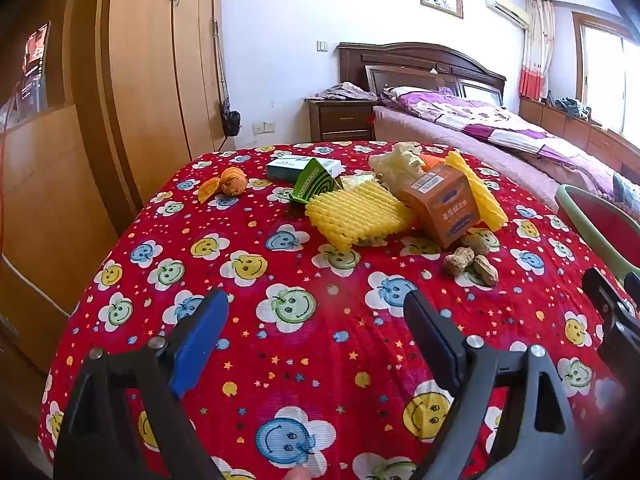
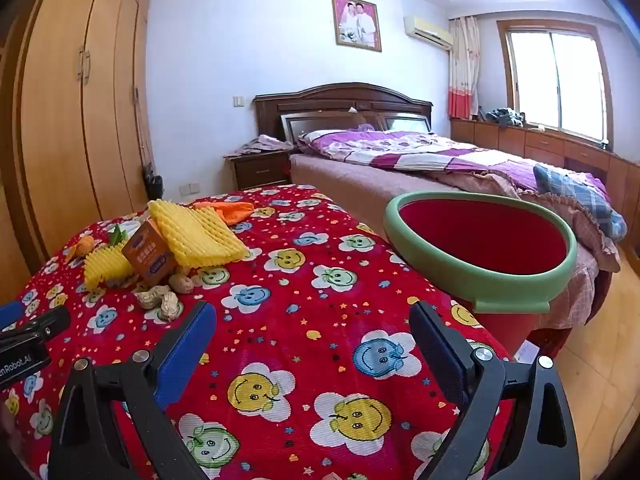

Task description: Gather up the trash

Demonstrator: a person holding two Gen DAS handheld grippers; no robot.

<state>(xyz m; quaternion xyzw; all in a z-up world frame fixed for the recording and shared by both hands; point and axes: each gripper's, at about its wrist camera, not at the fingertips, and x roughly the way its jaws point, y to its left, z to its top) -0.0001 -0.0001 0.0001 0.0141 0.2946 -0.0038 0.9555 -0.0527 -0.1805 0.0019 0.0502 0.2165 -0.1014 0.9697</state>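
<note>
Trash lies on the far part of a table with a red smiley cloth (image 1: 304,280): yellow foam nets (image 1: 356,212), an orange carton (image 1: 444,208), a green-white box (image 1: 314,186), a teal box (image 1: 292,168), orange peel (image 1: 228,186) and peanut shells (image 1: 472,264). A red bin with a green rim (image 2: 480,280) stands at the table's right edge. My left gripper (image 1: 316,320) is open and empty above the near cloth. My right gripper (image 2: 312,332) is open and empty, left of the bin. The carton (image 2: 152,254) and shells (image 2: 160,300) show at its left.
A bed (image 2: 420,160) with purple bedding lies behind the table. A wooden wardrobe (image 1: 152,60) fills the left side. A nightstand (image 1: 344,118) stands by the bed. The bin's rim (image 1: 588,216) shows at the right in the left wrist view.
</note>
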